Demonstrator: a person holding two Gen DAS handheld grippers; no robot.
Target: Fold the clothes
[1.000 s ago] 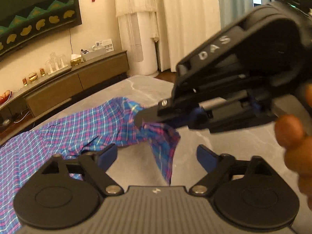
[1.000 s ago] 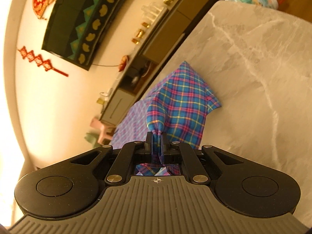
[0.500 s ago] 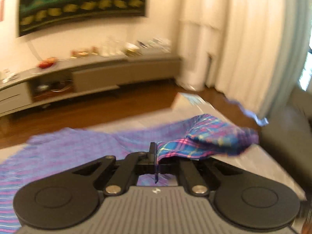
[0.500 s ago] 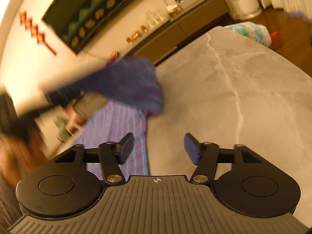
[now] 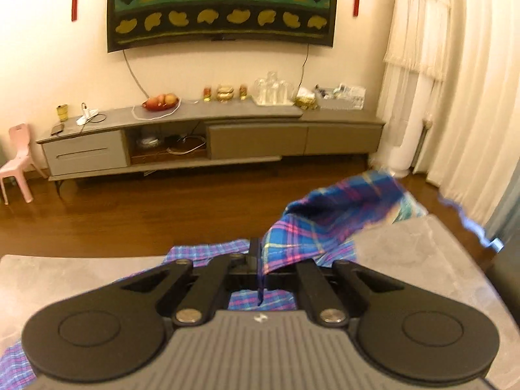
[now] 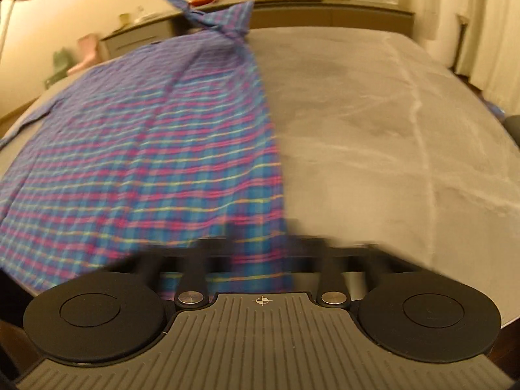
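A blue, pink and yellow plaid shirt lies spread on the grey marble table. My left gripper is shut on a sleeve of the shirt and holds it lifted above the table's far edge. In the right wrist view that sleeve rises twisted to the top left. My right gripper is blurred, low over the shirt's near hem at its right edge; its fingers look spread apart with nothing between them.
A long grey TV cabinet with glasses and fruit stands across the wooden floor under a wall screen. A pink child's chair is at the left. White curtains hang at the right. The table's right half is bare.
The right gripper let go of the sleeve and opened, then dropped to the shirt's near hem. The left gripper closed on the sleeve and lifted it, swinging towards the TV wall.
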